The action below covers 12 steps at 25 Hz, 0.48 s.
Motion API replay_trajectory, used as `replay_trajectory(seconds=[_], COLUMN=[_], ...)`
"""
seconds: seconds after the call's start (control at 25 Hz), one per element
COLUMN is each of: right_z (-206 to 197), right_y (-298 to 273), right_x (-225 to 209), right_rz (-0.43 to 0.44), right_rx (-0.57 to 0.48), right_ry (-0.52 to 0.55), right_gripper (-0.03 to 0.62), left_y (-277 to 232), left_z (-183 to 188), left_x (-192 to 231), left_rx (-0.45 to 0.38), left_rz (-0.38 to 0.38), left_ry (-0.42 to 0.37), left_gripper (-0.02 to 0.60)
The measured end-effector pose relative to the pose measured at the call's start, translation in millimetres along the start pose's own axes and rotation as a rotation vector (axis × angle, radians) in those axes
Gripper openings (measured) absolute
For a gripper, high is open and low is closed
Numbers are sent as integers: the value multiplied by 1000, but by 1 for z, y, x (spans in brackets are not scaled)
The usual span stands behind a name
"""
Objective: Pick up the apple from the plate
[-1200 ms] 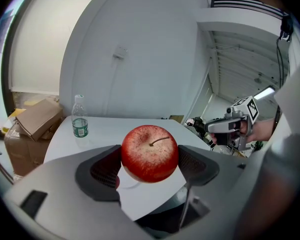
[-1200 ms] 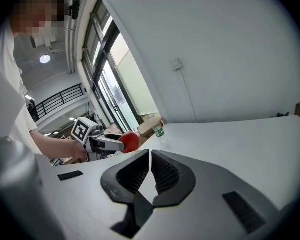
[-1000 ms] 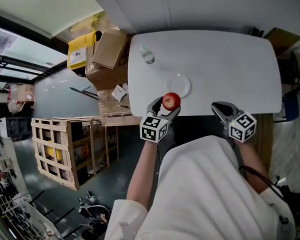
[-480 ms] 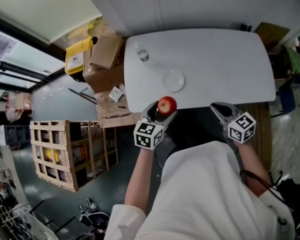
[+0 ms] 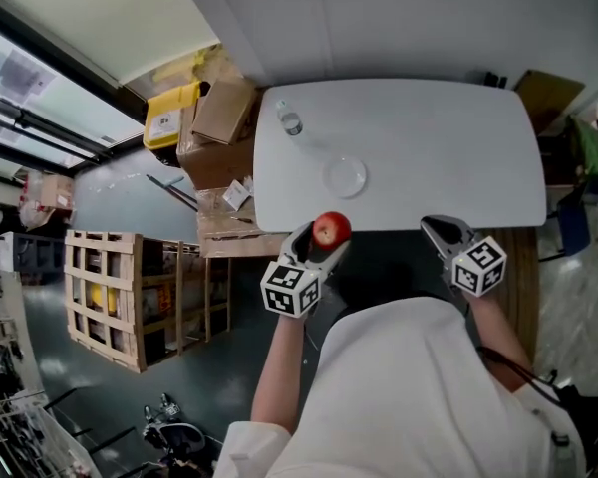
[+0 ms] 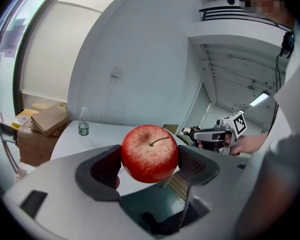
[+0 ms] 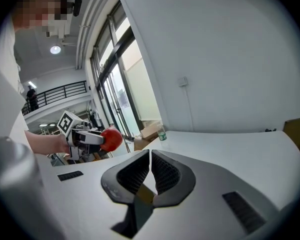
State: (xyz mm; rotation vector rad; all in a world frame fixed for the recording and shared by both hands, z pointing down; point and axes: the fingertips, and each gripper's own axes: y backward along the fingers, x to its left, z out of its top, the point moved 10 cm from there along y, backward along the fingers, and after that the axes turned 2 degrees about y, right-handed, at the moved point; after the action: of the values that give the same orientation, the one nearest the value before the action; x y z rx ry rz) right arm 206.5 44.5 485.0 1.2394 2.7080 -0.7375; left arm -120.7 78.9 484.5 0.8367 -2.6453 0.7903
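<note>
L gripper [image 5: 324, 237]: jaws are closing on the apple [image 6: 150, 153], one pad pressing each side, stem pointing up.
Apple pos: it's sitting lower centre in head view, just below the near edge of the white table [image 5: 429, 137], well apart from the plate [image 5: 346, 177].
Plate: clear, lying bare at mid-frame on the table's left half.
R gripper [image 7: 150, 159]: jaws are pressing together w/ nothing between them; it's hovering lower right of centre in head view, just off the table's near edge.
Bottle [image 5: 290, 121]: standing upright at the table's upper left corner.
Surroundings: cardboard boxes [image 5: 224, 113] & a yellow box [image 5: 169, 118] are sitting upper left beside the table; a wooden crate [image 5: 140, 297] is standing at left of frame.
</note>
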Motion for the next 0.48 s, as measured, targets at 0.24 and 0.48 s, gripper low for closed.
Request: replay_trajectory(seconds=[0.24,0.48], right_z=[2,0], right_y=[9,12], right_x=[-11,-21], right_rz=[49,79], right_rx=[-15,-15], right_ry=[25,21], right_gripper=[37,37], left_y=[1,-2], left_z=[-7,-8], left_x=[-15,-26], left_rx=[-31,-47], left_rz=[34,51], left_ry=[22,37], left_gripper=[356,356])
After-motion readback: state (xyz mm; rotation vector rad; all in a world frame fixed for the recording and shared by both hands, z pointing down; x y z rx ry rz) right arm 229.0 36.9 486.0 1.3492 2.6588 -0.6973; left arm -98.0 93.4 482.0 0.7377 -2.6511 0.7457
